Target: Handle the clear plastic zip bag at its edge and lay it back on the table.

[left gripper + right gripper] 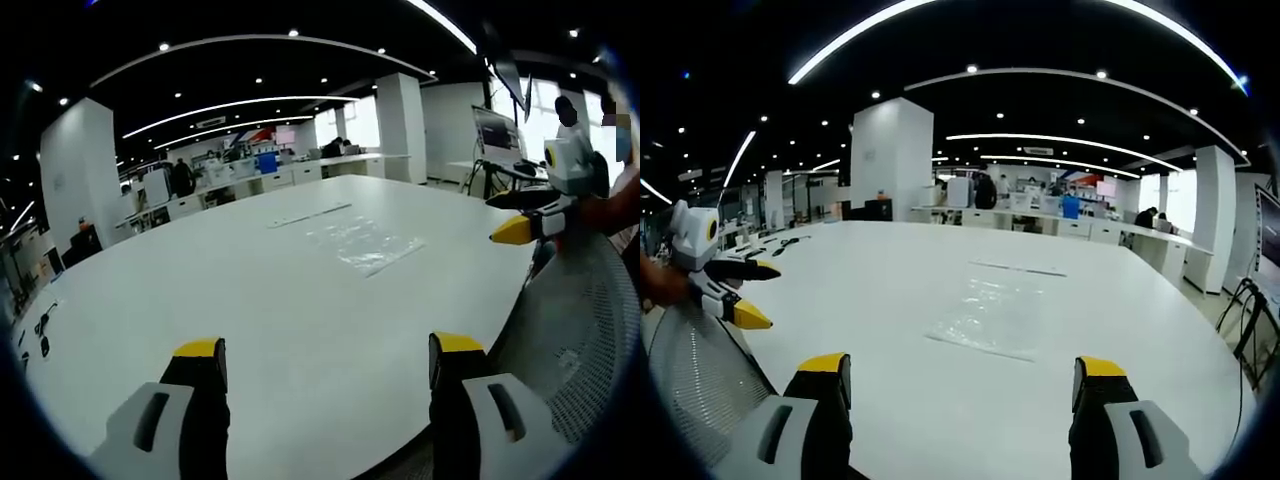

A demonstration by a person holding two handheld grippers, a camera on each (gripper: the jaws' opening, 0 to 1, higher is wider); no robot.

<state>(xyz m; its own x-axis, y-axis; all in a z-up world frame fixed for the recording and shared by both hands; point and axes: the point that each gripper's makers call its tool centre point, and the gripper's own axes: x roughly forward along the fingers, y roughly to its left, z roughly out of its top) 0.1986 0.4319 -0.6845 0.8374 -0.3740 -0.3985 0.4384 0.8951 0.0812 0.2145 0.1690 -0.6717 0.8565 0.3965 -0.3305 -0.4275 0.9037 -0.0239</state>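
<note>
In the left gripper view, the clear plastic zip bag lay flat on the big white table, out past the middle and well away from the jaws. Nothing was touching it. It looked like the job had not begun, or the bag was already put back; I cannot tell which from this. The left gripper had its two yellow-tipped jaws spread wide with only bare table between them, so it held nothing. The right gripper showed at the right side, up in the air near a mesh chair back.

In the right gripper view, the bag lay flat ahead on the table, a thin strip just beyond it. The right gripper was wide open and empty too. The left gripper hung at the left side, jaws parted.
</note>
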